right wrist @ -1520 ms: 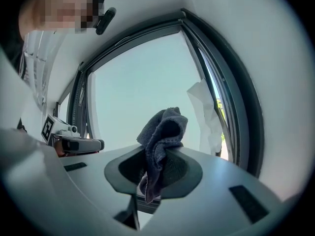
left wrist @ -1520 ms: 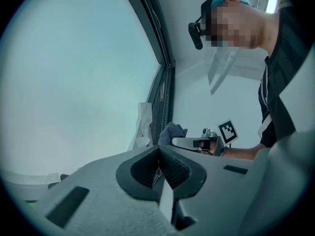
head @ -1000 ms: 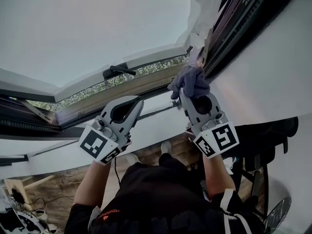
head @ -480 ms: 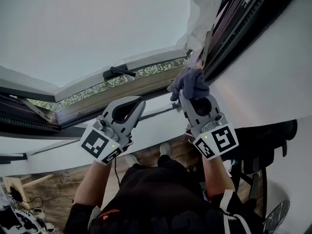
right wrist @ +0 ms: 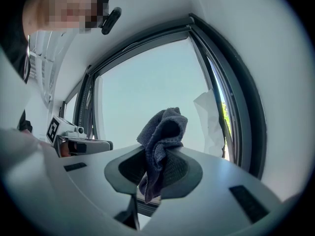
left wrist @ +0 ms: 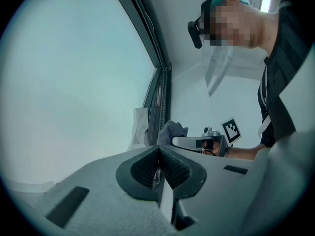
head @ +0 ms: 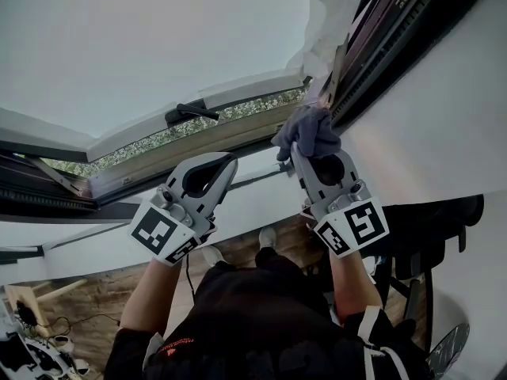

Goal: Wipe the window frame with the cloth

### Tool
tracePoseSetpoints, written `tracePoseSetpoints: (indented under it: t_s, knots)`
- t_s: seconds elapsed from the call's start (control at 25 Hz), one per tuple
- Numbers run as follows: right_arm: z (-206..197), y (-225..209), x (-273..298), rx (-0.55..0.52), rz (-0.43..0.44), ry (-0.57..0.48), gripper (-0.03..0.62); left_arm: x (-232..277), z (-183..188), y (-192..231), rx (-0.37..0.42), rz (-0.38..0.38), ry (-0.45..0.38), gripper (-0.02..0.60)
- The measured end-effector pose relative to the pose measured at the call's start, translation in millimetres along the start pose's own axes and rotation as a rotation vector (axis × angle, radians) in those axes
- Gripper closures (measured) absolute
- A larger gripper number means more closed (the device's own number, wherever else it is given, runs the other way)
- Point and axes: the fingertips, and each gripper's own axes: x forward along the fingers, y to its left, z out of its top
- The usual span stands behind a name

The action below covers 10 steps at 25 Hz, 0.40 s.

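Grey cloth (right wrist: 162, 132) tight in right hand-held gripper (right wrist: 156, 167), perhaps touching window frame (head: 388, 38).

Window frame (head: 394, 42) cut off by the head view's top-right edge, cloth (head: 309, 131) covering the right gripper (head: 301, 155) tips, cloth-to-frame contact not discernible, floor clutter (head: 36, 347) at lower left too small to identify.
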Motion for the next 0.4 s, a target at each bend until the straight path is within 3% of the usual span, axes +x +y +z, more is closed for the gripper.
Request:
tracePoseSetpoints:
  t_s: [0.4]
  knots:
    - [-4.6,-2.0,3.5,0.000,0.002,0.007,0.539,3.6,-2.4,1.5,0.003,-0.006,0.001,0.561]
